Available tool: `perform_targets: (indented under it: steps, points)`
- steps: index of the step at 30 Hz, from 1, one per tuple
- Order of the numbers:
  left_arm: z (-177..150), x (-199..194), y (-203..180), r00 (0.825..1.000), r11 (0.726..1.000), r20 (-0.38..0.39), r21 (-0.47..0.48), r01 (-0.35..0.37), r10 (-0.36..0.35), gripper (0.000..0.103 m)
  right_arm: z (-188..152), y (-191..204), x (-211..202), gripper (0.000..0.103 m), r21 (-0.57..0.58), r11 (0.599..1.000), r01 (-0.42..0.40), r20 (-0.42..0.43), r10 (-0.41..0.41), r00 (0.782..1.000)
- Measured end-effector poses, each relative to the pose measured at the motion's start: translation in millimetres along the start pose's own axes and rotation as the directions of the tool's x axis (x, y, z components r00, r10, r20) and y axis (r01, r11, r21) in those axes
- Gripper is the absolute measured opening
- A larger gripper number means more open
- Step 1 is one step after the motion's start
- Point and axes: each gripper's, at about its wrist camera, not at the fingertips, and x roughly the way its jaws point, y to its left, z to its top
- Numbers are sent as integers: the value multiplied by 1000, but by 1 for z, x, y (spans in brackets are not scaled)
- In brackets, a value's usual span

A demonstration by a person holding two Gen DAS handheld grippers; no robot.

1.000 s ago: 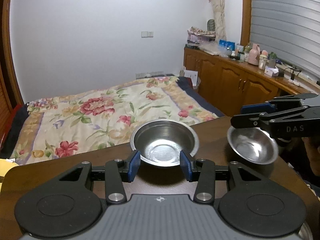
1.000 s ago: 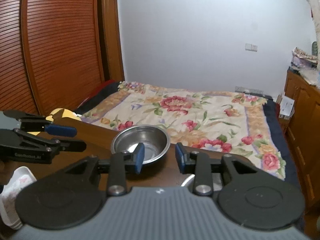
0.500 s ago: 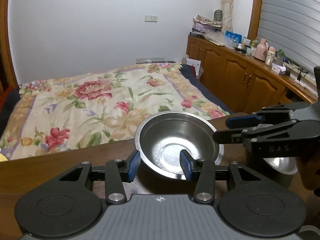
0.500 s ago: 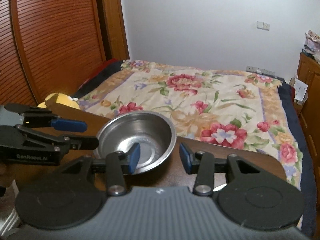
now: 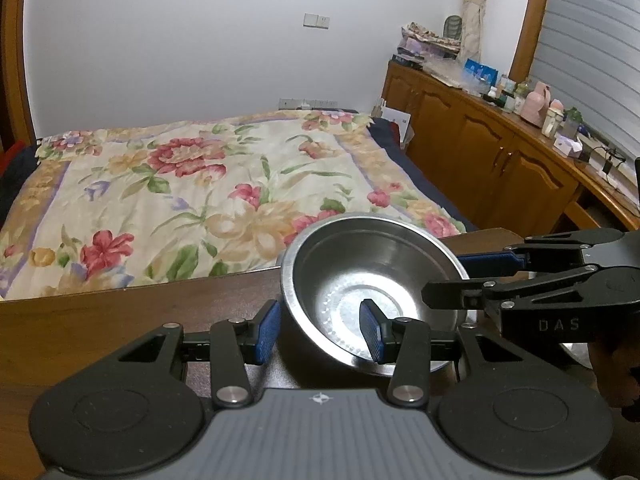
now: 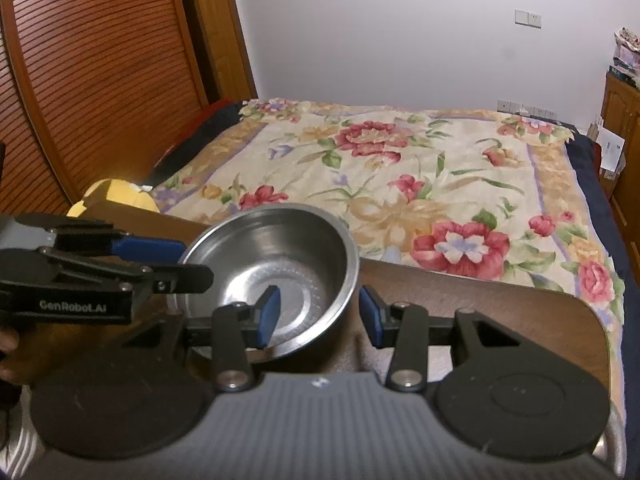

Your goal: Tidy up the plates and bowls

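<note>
A steel bowl [image 5: 372,276] stands on the brown table [image 5: 120,320] near its far edge; it also shows in the right wrist view [image 6: 276,264]. My left gripper [image 5: 320,330] is open, its jaws straddling the bowl's left rim, one pad inside and one outside. My right gripper [image 6: 318,314] is open and straddles the bowl's right rim the same way. Each gripper shows in the other's view, the right one [image 5: 520,280] at the bowl's right and the left one [image 6: 100,276] at its left. A second steel bowl [image 5: 576,350] is mostly hidden behind the right gripper.
A bed with a floral quilt [image 5: 200,184] lies just beyond the table's far edge. Wooden cabinets [image 5: 500,160] with bottles run along the right wall. A slatted wooden wardrobe [image 6: 92,80] stands left. A yellow object [image 6: 116,198] sits by the table's left corner.
Both grippers have moved forward and closed in on the large bowl from either side; their jaws now straddle its rim. The small bowl has slipped behind the right gripper.
</note>
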Motion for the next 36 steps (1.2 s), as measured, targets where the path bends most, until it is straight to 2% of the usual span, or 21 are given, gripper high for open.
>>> perform_targets:
  steps: [12, 15, 16, 17, 19, 21, 36]
  points:
    - [-1, 8, 8, 999, 999, -31, -37, -17, 16, 42, 1, 0, 15, 45, 52, 998, -20, -64, 24, 998]
    - [-1, 8, 8, 999, 999, -32, -39, -15, 14, 34, 1, -2, 17, 44, 66, 998, -19, -68, 24, 997]
    - [-1, 8, 8, 999, 999, -34, -38, -9, 8, 28, 0, -2, 18, 44, 69, 997, -22, -69, 26, 997]
    - [-1, 8, 8, 999, 999, -37, -40, -5, 4, 25, 0, -2, 18, 39, 73, 997, -25, -71, 30, 997]
    - [-2, 6, 7, 999, 999, -44, -39, -13, 11, 24, -1, -2, 18, 28, 81, 996, -42, -78, 49, 996]
    - [-3, 3, 5, 999, 999, -52, -41, -6, 4, 23, -1, -2, 15, 26, 82, 996, -43, -80, 49, 996]
    - [3, -50, -16, 999, 1000, 28, -18, 25, -25, 23, 7, 6, -29, 24, 62, 998, -30, -22, 31, 999]
